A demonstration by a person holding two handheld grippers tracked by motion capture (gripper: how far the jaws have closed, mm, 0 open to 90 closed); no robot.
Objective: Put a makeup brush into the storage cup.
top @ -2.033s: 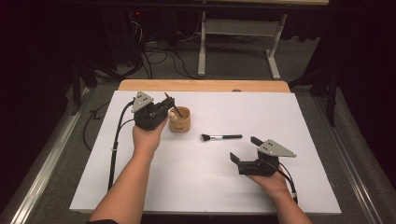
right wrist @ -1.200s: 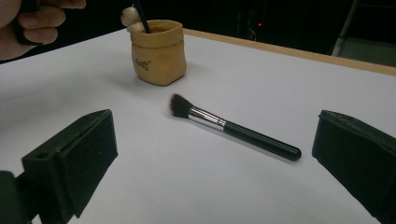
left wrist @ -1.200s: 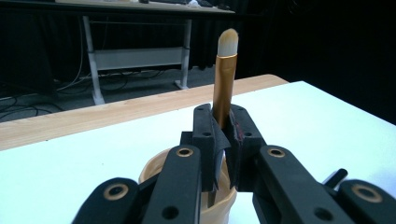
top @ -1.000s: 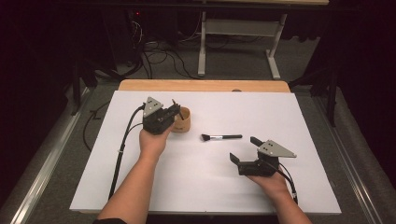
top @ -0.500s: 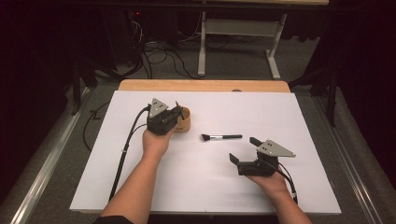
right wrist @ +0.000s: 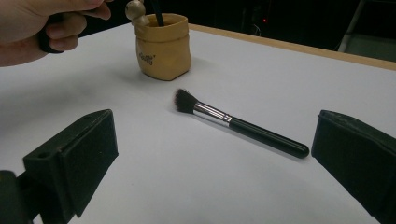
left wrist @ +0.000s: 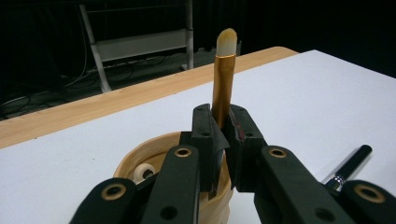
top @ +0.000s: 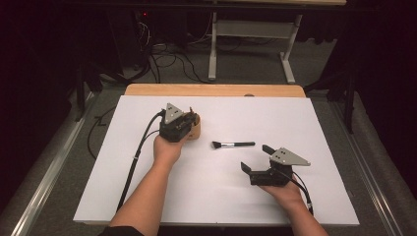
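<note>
My left gripper [left wrist: 224, 126] is shut on a small brush [left wrist: 223, 70] with a gold ferrule and a pale tip that points up. It holds the brush right over the tan cup [left wrist: 144, 161]; in the high view the left gripper [top: 183, 120] covers part of that cup [top: 196, 130]. A dark handle goes down into the cup [right wrist: 163, 46] in the right gripper view. A black brush [top: 233, 144] lies flat on the white table to the right of the cup. My right gripper [top: 255, 158] rests open just short of this black brush [right wrist: 243, 126], nothing between its jaws.
The white sheet [top: 305, 128] covers the table, and a wooden strip [top: 216, 90] runs along its far edge. A small pale round thing [left wrist: 144, 171] sits inside the cup. Beyond the table are a metal stand [top: 251, 29] and cables on a dark floor.
My left gripper has shifted right from beside the cup to over it, carrying the small brush. The right gripper and the black brush have stayed put.
</note>
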